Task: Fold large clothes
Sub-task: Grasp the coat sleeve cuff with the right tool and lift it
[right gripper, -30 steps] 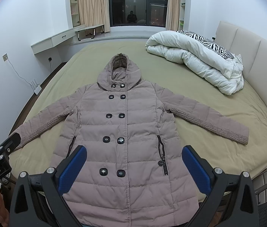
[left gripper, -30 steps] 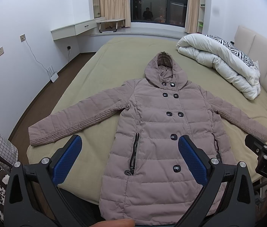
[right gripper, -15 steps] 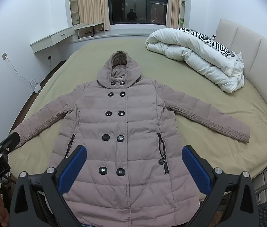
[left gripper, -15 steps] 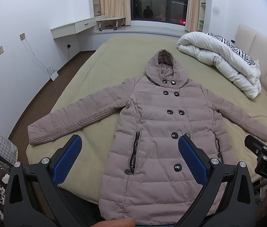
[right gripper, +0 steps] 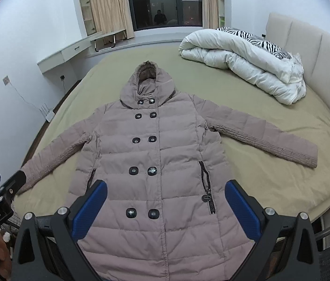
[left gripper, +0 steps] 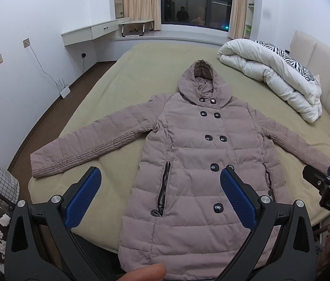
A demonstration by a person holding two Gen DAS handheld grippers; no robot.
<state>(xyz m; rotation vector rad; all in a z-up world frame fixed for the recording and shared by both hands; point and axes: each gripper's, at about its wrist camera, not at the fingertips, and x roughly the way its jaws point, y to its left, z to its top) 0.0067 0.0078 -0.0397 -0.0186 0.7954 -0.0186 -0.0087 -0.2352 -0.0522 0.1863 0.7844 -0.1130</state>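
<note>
The coat [left gripper: 202, 164] lies flat, face up on the bed [left gripper: 141, 70], sleeves spread for folding. Left gripper [left gripper: 160, 192] and right gripper [right gripper: 165, 201] hover wide open, empty, above its hem.

Spread flat on the bed [left gripper: 141, 70], front up: a coat [left gripper: 197, 164], hood toward the window [left gripper: 195, 0], hem at the near edge, sleeves out to either side; behind and right of it, by the headboard [right gripper: 305, 46], a bundled duvet [right gripper: 246, 63]; against the left wall, a desk [left gripper: 90, 32]; on the floor left of the bed, a router [left gripper: 63, 90].
</note>
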